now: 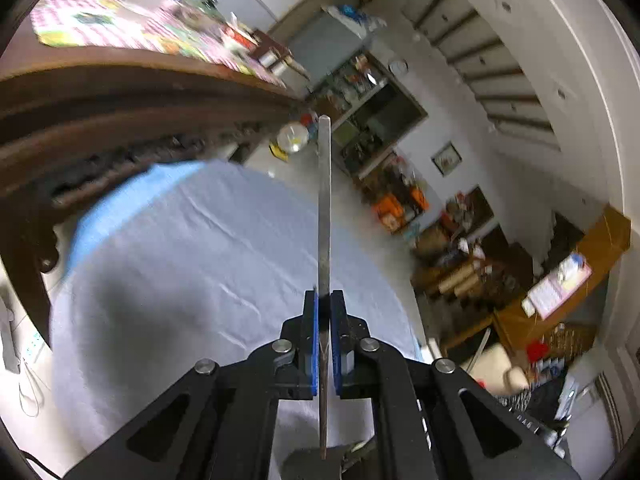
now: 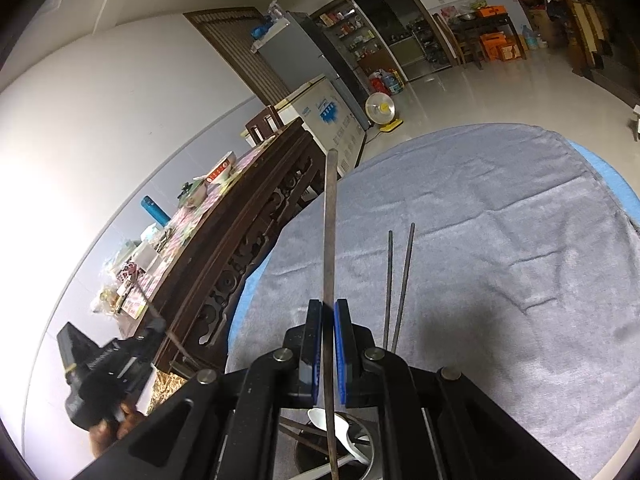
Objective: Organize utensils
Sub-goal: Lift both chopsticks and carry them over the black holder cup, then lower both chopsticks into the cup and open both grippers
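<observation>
Grey cloth [image 2: 500, 240] under both grippers. Left gripper [image 1: 324, 344] clamps chopstick [image 1: 324, 208]; right gripper [image 2: 329, 352] clamps another chopstick [image 2: 329, 240]. Only right view shows loose pair [image 2: 398, 280], holder [image 2: 370, 454], white spoon [image 2: 344, 432]. No legible writing.

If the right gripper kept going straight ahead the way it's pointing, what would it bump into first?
Probably the grey towel-like cloth over the table. The right gripper, shut on a thin dark chopstick, angles down toward it, so the chopstick's tip would likely touch cloth first, left of two loose dark chopsticks. Depth is unclear.

Both wrist views look down over the grey cloth [image 2: 500, 240] toward the same wooden sideboard [image 2: 240, 248]
</observation>
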`<state>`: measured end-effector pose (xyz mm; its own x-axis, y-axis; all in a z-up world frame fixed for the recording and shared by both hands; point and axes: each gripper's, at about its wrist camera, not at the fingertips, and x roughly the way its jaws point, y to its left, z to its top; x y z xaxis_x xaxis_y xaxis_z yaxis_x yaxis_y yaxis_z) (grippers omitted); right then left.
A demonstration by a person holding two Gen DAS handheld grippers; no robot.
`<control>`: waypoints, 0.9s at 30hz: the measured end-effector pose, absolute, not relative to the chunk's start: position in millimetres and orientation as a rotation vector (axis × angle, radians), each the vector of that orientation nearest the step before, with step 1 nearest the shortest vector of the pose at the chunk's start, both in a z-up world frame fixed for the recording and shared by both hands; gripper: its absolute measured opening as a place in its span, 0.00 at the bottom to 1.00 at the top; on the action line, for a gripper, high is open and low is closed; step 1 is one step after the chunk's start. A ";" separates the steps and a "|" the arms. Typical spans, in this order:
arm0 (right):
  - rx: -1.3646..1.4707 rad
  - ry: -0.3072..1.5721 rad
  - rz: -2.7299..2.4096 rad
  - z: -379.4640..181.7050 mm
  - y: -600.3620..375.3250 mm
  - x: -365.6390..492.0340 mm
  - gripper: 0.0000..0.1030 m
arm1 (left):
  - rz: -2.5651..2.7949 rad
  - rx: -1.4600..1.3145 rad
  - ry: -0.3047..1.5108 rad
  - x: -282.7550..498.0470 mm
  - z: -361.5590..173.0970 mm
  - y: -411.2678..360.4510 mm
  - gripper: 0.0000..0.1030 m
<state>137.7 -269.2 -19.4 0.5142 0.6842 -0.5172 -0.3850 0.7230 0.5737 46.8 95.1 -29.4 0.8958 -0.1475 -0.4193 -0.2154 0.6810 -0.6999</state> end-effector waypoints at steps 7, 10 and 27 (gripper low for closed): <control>0.425 0.802 0.655 -23.9 -275.0 135.7 0.07 | -0.065 -0.759 0.518 71.8 -22.9 44.1 0.05; 0.435 0.796 0.650 -24.6 -277.1 136.7 0.07 | -0.085 -0.734 0.524 81.2 -20.9 29.7 0.05; 0.295 0.698 0.599 -18.7 -255.8 121.2 0.07 | -0.035 -0.538 0.526 64.1 -35.2 -3.0 0.05</control>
